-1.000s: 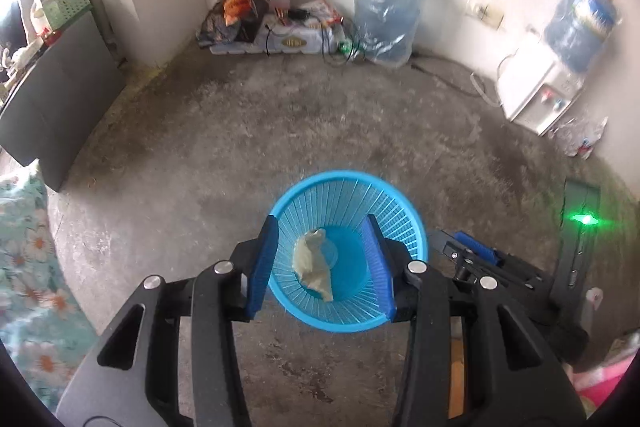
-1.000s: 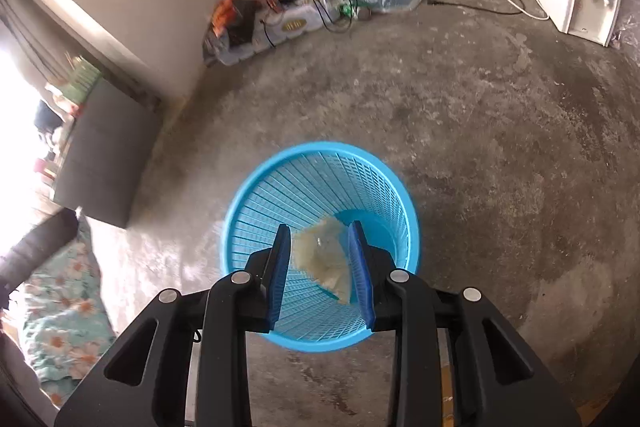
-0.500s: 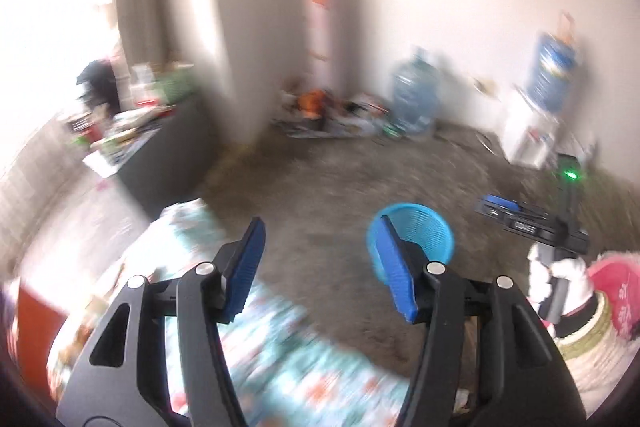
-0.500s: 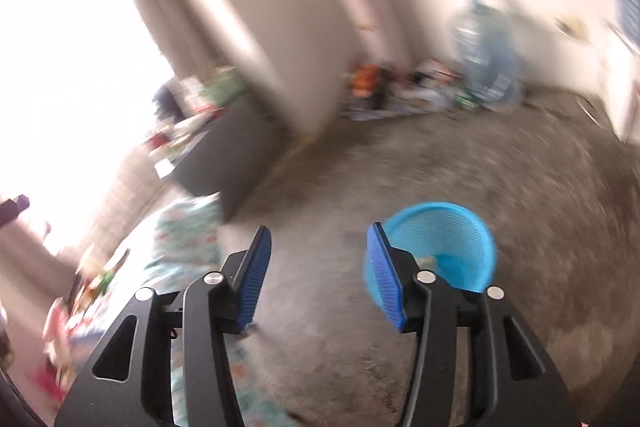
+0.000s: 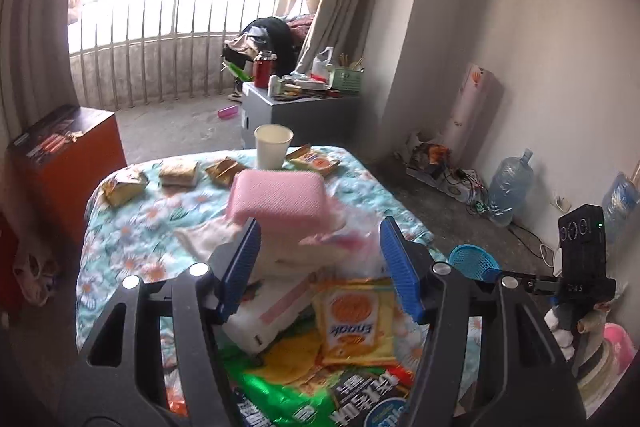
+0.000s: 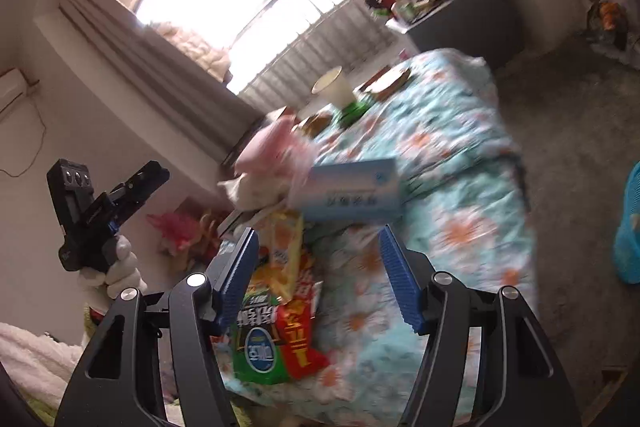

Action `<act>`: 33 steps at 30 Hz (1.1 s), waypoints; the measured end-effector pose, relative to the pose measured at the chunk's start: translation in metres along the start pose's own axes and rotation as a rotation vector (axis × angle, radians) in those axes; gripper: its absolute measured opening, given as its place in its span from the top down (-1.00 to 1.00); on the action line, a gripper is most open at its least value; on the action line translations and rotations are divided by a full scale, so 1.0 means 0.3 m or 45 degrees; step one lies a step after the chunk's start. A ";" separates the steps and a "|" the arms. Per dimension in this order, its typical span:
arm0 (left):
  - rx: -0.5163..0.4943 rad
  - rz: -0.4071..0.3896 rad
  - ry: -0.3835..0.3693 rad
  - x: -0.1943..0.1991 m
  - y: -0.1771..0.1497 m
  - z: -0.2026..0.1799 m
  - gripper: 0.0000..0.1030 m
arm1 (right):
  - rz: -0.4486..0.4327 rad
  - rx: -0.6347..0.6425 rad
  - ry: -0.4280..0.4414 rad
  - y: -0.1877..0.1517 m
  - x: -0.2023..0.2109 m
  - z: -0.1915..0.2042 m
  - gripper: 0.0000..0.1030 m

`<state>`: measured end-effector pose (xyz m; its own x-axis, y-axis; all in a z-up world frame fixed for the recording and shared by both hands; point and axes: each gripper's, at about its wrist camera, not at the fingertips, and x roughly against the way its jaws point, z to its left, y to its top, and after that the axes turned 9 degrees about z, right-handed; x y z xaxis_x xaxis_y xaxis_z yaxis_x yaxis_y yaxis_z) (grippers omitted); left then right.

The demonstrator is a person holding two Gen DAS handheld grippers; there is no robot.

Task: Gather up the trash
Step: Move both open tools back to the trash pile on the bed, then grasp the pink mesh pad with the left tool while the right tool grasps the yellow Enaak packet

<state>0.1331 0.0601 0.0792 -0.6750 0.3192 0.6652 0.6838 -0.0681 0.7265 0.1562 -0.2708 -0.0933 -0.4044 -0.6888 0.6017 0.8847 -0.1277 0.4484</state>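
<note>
Trash lies on a table with a floral cloth (image 5: 132, 227): several snack packets (image 5: 124, 187) at its far side, a white paper cup (image 5: 273, 147), a yellow snack bag (image 5: 352, 319) and a green bag (image 5: 280, 387) near me. My left gripper (image 5: 320, 267) hovers over the near pile, its jaws opening with nothing between them. My right gripper (image 6: 320, 275) hangs above the green and red bags (image 6: 276, 339), jaws also opening and empty. The blue basket (image 5: 474, 263) stands on the floor to the right, and its edge (image 6: 630, 227) shows in the right wrist view.
A pink sponge-like block (image 5: 276, 195) and a blue-white box (image 6: 352, 191) sit mid-table. An orange box (image 5: 64, 155) stands left of the table, a grey cabinet (image 5: 296, 111) behind it. A white-gloved hand (image 6: 116, 267) holds the other gripper at left.
Both grippers have swung up and away from the blue basket to the table. The crumpled paper seen between the jaws earlier is gone, and both jaws stand wider.
</note>
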 end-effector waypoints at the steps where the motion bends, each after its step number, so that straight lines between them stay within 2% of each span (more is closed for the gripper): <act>1: 0.012 0.005 0.006 -0.002 -0.029 0.024 -0.13 | 0.037 -0.014 0.009 -0.003 -0.048 0.001 -0.19; 4: 0.028 0.009 0.024 -0.002 -0.086 0.062 -0.13 | 0.144 -0.067 0.019 -0.013 -0.196 0.001 -0.19; 9: 0.023 0.026 0.033 -0.031 -0.139 0.076 -0.13 | 0.186 -0.154 0.045 0.012 -0.291 -0.030 -0.18; 12: 0.070 0.045 0.013 -0.054 -0.153 0.131 -0.13 | 0.211 -0.178 0.067 0.016 -0.318 -0.024 -0.07; 15: 0.146 0.059 -0.081 -0.071 -0.101 0.185 -0.13 | 0.230 -0.178 0.061 0.020 -0.342 -0.021 -0.03; 20: 0.152 0.098 -0.193 -0.142 0.048 0.224 -0.13 | 0.238 -0.178 0.051 0.028 -0.363 -0.014 0.07; 25: 0.241 0.230 -0.276 -0.285 0.163 0.267 -0.13 | 0.243 -0.196 0.062 0.026 -0.372 -0.025 0.13; 29: 0.405 0.361 -0.363 -0.404 0.191 0.340 -0.09 | 0.244 -0.188 0.058 0.017 -0.369 -0.034 0.17; 33: 0.456 0.398 -0.365 -0.471 0.196 0.375 -0.09 | 0.253 -0.188 0.082 0.018 -0.378 -0.036 0.23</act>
<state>0.3000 0.1173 0.0086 -0.3565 0.5831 0.7300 0.9247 0.1088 0.3647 0.2093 -0.2010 -0.1663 -0.2077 -0.7545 0.6226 0.9715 -0.0846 0.2215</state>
